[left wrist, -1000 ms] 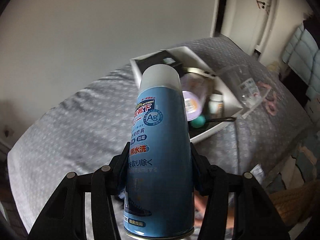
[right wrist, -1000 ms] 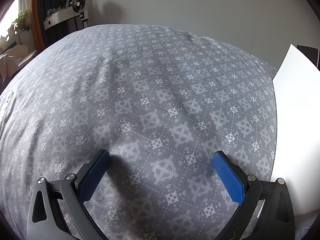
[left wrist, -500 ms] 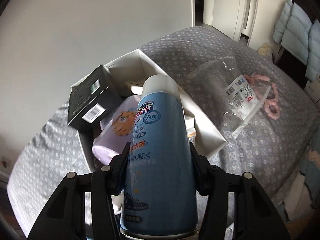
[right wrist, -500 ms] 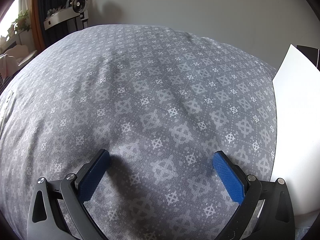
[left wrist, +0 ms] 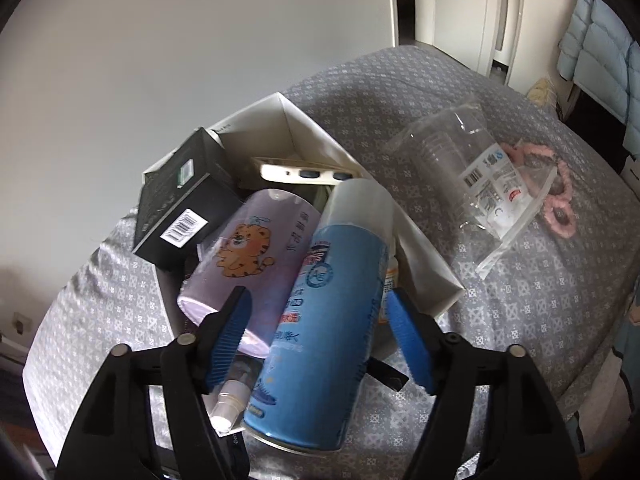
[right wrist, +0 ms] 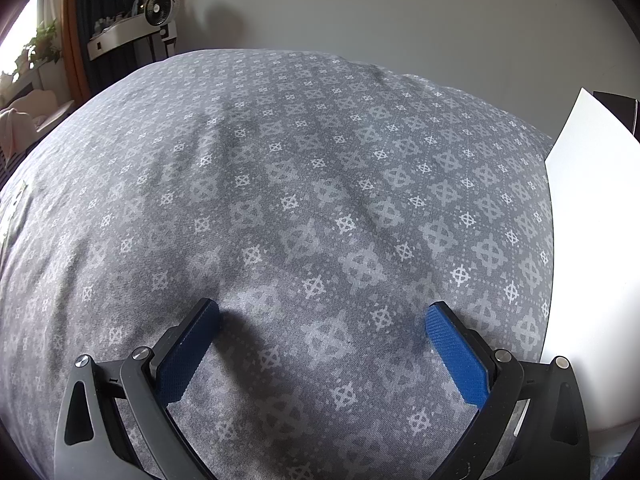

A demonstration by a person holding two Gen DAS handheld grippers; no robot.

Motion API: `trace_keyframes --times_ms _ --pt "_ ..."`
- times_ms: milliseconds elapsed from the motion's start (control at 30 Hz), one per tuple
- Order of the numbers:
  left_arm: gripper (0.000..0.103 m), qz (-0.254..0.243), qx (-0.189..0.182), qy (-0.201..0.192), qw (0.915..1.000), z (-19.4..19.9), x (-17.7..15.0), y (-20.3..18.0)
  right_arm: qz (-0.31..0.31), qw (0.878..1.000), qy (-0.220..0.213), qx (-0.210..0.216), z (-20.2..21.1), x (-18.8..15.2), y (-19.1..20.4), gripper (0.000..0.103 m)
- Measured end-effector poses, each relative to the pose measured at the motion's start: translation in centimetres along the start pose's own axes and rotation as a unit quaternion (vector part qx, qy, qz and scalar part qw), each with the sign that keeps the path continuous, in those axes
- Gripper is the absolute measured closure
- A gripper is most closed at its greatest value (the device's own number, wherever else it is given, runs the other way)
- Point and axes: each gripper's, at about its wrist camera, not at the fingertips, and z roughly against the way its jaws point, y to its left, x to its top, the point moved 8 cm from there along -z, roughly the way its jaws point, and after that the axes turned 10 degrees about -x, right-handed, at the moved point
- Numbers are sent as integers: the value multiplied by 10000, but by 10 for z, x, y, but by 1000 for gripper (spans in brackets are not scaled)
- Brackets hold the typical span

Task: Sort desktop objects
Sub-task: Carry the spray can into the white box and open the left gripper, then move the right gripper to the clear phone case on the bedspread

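Left gripper [left wrist: 318, 316] jaws opening, one blue spray can [left wrist: 320, 320] loose between them, leaning in one white box [left wrist: 316, 128]. Beside it one purple tiger bottle [left wrist: 256, 256], one black box [left wrist: 180, 208]. Right gripper [right wrist: 322, 320] jaws wide, empty, over bed [right wrist: 300, 160].

white box [right wrist: 592, 240] cropped, small bottle [left wrist: 390, 276] mostly hidden

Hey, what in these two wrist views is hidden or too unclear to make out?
- Left wrist: the white box's bottom, buried under the blue spray can, lilac tiger pack and black carton.
- Left wrist: the small bottle, mostly behind the can.
- Right wrist: the white box, cut off by the right edge.
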Motion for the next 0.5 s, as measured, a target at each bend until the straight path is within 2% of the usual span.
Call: trace_keyframes --times_ms 167,267,367,500 --pt "33 287 112 -312 9990 30 -3 22 0 10000 -2 1 0 0 0 0" --pt "33 618 279 -592 9959 63 -12 51 1 10000 -2 0 0 0 0 0" --pt "32 972 590 -787 9904 104 -32 93 2 10000 -2 0 0 0 0 0" --pt "31 1615 1293 -949 9737 170 -93 167 2 10000 -1 1 0 0 0 0"
